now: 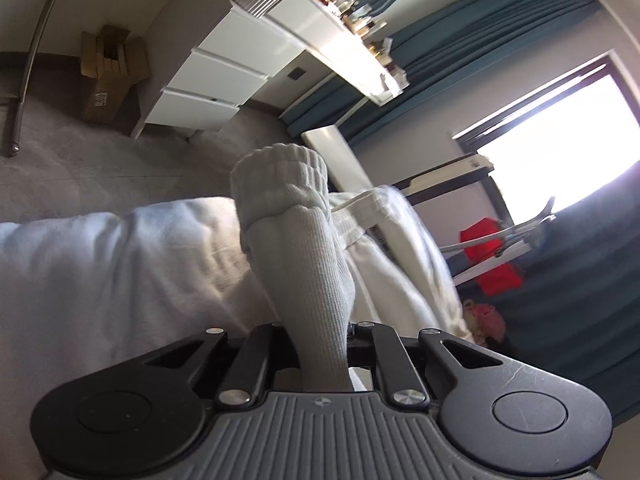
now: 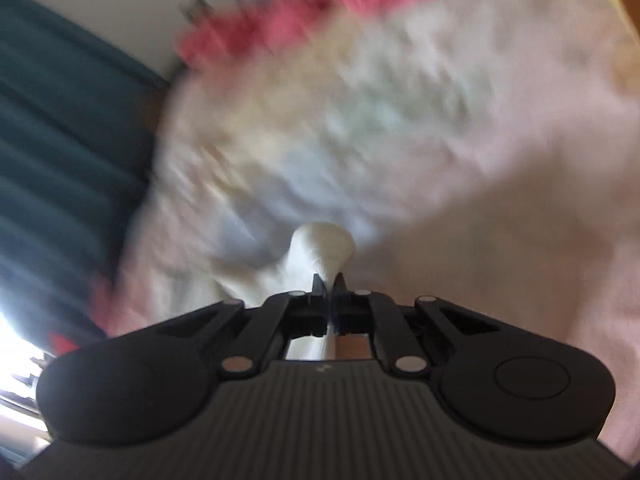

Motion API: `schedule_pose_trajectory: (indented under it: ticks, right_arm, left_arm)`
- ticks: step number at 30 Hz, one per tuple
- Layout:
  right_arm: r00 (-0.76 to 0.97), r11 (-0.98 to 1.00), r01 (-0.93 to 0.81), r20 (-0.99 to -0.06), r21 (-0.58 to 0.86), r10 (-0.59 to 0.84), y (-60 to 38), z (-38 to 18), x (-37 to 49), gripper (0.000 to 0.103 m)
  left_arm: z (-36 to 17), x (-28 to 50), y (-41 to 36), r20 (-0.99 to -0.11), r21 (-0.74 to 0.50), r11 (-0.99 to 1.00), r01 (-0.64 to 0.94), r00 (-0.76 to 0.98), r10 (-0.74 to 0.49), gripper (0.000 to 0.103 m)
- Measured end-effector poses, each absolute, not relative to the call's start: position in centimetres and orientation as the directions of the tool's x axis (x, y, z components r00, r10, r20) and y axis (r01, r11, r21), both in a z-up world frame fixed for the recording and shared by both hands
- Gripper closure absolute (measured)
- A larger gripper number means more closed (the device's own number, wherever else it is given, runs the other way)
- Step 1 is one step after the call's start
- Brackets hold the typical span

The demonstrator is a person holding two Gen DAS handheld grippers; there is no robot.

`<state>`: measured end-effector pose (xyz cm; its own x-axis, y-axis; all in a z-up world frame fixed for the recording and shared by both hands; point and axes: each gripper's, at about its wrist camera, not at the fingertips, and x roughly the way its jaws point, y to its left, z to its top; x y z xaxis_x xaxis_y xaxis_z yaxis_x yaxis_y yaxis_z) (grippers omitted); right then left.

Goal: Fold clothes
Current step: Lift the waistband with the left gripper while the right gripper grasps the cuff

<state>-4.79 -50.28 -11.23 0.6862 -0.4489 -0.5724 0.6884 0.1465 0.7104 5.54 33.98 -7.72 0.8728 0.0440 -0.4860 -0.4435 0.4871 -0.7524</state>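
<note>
**Both grippers clamped on pale knit fabric**

The left gripper (image 1: 320,344) has a grey-white sock (image 1: 296,240) nipped between its black fingers, and the sock stands up and away from it, ribbed knit running lengthwise down the foot. At the far end the cuff is turned over into a thick, rounded roll with wider ribs. Behind the sock lies a soft white duvet (image 1: 100,264), puffy and creased, and to the right of it a cream garment (image 1: 384,248) with a gathered elastic waistband and a drawstring. Farther off sits a white drawer unit (image 1: 208,84) with smooth flat fronts, and beside it, to the left, an open brown cardboard box (image 1: 108,76); there is a small print on its side, too small to read. Teal curtains (image 1: 472,28) hang in heavy pleats by a bright window.

Over to the right wrist view, and it is badly smeared by motion. The right gripper (image 2: 329,280) has its fingers pressed together on a slim neck of white fabric (image 2: 324,246), which bulges into a rounded knob just past the tips. Whether this is the same sock cannot be told. Beyond it is a fluffy pale blanket (image 2: 400,120) in blurred pastel patches, with something pink (image 2: 288,20) at the far edge and teal pleats on the left.
</note>
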Motion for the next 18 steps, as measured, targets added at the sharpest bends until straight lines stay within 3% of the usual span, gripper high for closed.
schedule_pose_trajectory:
  ticks: [3,7,12,18]
  right_arm:
    - [0.725,0.252,0.647,-0.479,0.72,-0.494,-49.4,-8.1,-5.2,0.098]
    - [0.736,0.324,0.649,-0.461,0.689,-0.495,-50.6,-5.7,-2.5,0.098]
    - [0.723,0.385,0.679,-0.482,0.625,-0.495,-51.9,-3.2,5.1,0.098]
    - [0.643,0.537,0.765,-0.469,0.357,-0.605,-50.3,-2.1,20.2,0.098]
  left_arm:
    - [-5.3,5.2,34.2,-0.421,-0.778,0.5,-0.381,0.906,0.034,0.092]
    - [-2.4,8.4,34.0,-0.432,-0.755,0.538,-0.374,0.902,0.021,0.092]
    - [0.0,16.6,33.2,-0.499,-0.725,0.533,-0.437,0.866,0.032,0.092]
    - [1.1,30.8,31.2,-0.603,-0.612,0.572,-0.546,0.79,0.11,0.092]
